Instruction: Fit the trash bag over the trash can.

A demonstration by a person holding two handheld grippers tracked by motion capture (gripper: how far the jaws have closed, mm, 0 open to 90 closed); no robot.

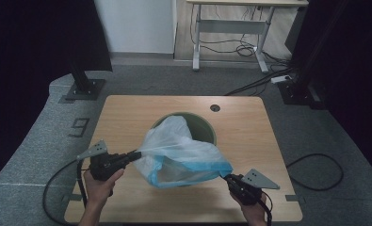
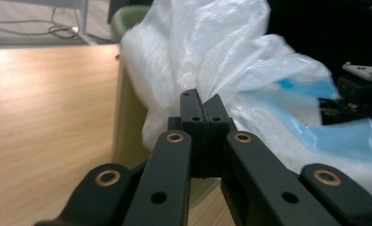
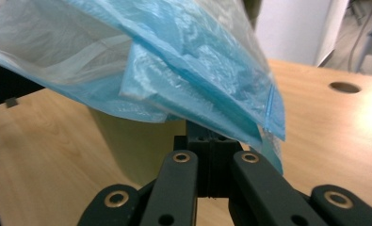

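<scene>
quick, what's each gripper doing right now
Left gripper: closed, pinching the edge of the plastic bag.
Right gripper: closed, holding the bag's blue-edged rim on the other side.

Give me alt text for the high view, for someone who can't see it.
Two hand-held grippers stretch a translucent white-and-blue plastic bag over a green bin on a wooden table. The left gripper is shut on the bag's left edge, the right gripper on its right edge.
</scene>
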